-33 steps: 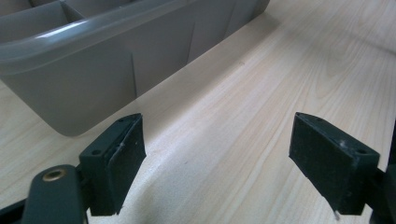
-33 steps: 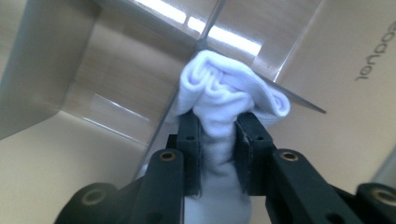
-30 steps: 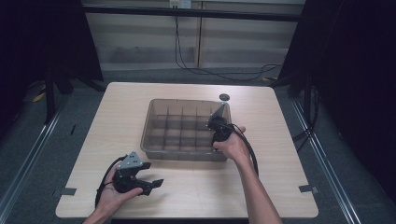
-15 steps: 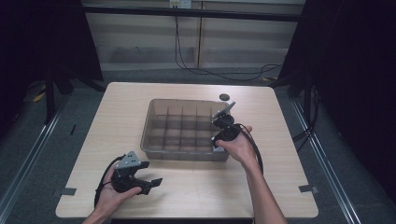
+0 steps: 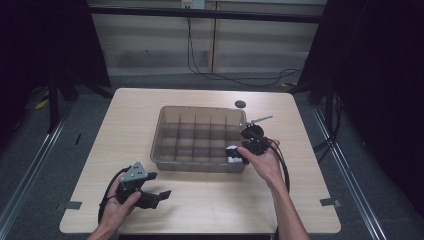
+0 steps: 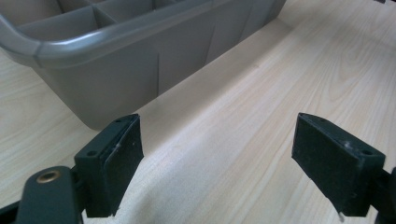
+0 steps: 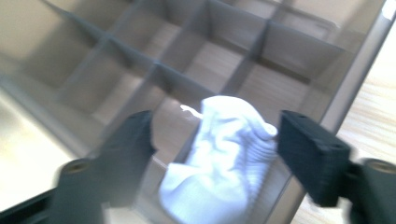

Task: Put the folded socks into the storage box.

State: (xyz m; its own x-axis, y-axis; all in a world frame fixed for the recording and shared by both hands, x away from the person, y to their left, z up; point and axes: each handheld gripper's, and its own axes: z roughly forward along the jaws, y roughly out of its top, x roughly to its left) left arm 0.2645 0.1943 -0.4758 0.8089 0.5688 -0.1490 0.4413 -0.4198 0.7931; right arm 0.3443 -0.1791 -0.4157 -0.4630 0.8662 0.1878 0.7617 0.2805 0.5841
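A grey divided tray (image 5: 200, 167) stands in the middle of the wooden table. My right gripper (image 5: 234, 154) hangs over the tray's near right corner, held by a hand. In the right gripper view its jaws stand open (image 7: 215, 140) on either side of a crumpled white cloth (image 7: 224, 149), which lies in a corner compartment of the tray (image 7: 233, 74). The cloth (image 5: 233, 160) shows as a white spot in the high view. My left gripper (image 5: 159, 197) rests low at the table's near left, open and holding nothing (image 6: 217, 149), facing the tray's outer wall (image 6: 116, 60).
A small black round disc (image 5: 240, 104) lies on the table behind the tray. Bare wood runs between the tray and the table's near edge (image 5: 200, 232). Dark frame posts and cables stand on the floor beyond the table.
My right gripper has moved from the tray's right side toward its near right corner and dropped lower. The left gripper has stayed put.
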